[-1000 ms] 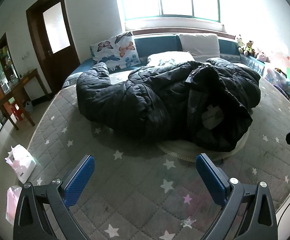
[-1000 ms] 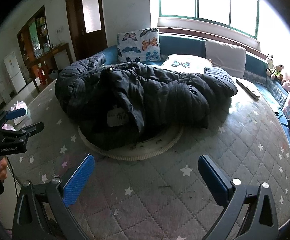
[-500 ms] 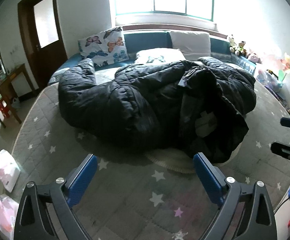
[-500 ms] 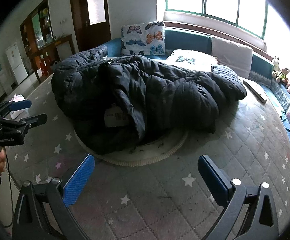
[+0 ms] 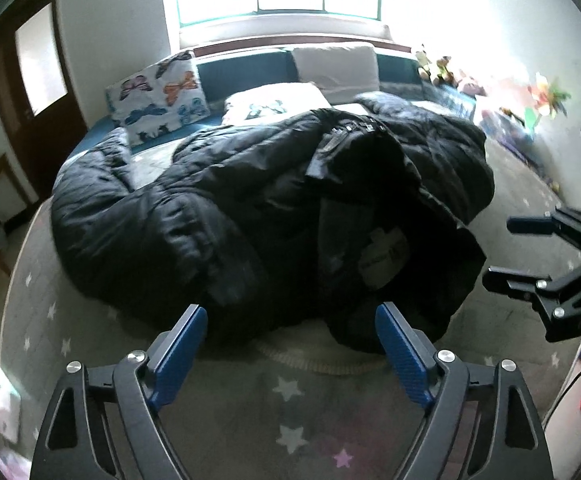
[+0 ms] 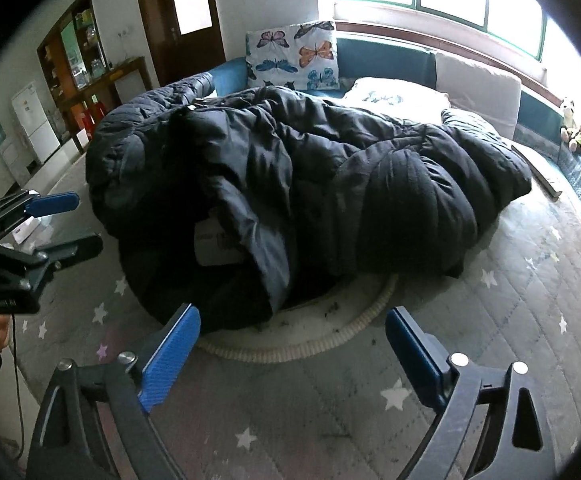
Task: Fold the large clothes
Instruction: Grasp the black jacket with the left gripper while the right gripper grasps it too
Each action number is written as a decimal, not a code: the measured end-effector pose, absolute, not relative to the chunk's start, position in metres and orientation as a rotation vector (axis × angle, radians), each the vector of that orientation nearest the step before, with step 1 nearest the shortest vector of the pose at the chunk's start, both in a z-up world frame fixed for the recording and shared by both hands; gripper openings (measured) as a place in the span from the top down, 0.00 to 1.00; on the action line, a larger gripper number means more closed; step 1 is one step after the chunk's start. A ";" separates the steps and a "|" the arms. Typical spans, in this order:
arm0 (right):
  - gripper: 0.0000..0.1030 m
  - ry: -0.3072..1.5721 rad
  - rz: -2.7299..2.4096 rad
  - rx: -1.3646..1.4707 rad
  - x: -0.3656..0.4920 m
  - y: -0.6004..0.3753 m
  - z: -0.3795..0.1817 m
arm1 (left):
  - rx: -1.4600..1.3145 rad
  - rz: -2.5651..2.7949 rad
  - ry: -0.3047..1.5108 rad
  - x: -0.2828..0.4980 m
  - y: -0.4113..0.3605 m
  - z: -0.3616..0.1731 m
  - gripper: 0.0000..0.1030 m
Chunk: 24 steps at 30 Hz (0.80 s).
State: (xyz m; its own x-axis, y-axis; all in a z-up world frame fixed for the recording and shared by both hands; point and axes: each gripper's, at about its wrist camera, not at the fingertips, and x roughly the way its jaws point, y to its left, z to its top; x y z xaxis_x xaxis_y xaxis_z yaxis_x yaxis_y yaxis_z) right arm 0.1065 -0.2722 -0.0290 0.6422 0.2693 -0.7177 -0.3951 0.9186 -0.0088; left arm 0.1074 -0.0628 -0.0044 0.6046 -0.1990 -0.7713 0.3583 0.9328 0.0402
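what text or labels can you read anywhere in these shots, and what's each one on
"GenRobot.AI": white lettering on the black body of the left gripper, small and soft, so a likely reading only.
White label inside the black puffer jacket: printed marks show, too blurred to read.
Same label in the left wrist view: blurred, unreadable.
Nothing else legible.

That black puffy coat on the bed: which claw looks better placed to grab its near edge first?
Probably the left claw: the black coat fills the gap between its closing jaws, hem just ahead. The right claw, open, faces mostly the round mat and bedspread.
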 end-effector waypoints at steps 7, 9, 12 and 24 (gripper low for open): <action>0.12 0.815 0.398 -0.159 0.125 -0.262 -0.036 | 0.235 -0.360 0.906 0.144 -0.083 -0.022 0.22; 0.19 0.831 0.394 -0.170 0.131 -0.257 -0.040 | 0.236 -0.371 0.921 0.152 -0.087 -0.028 0.26; 0.38 0.849 0.389 -0.199 0.135 -0.251 -0.045 | 0.267 -0.382 0.923 0.162 -0.096 -0.038 0.38; 0.86 0.769 0.447 -0.255 0.092 -0.254 -0.011 | 0.250 -0.513 0.846 0.127 -0.110 -0.007 0.91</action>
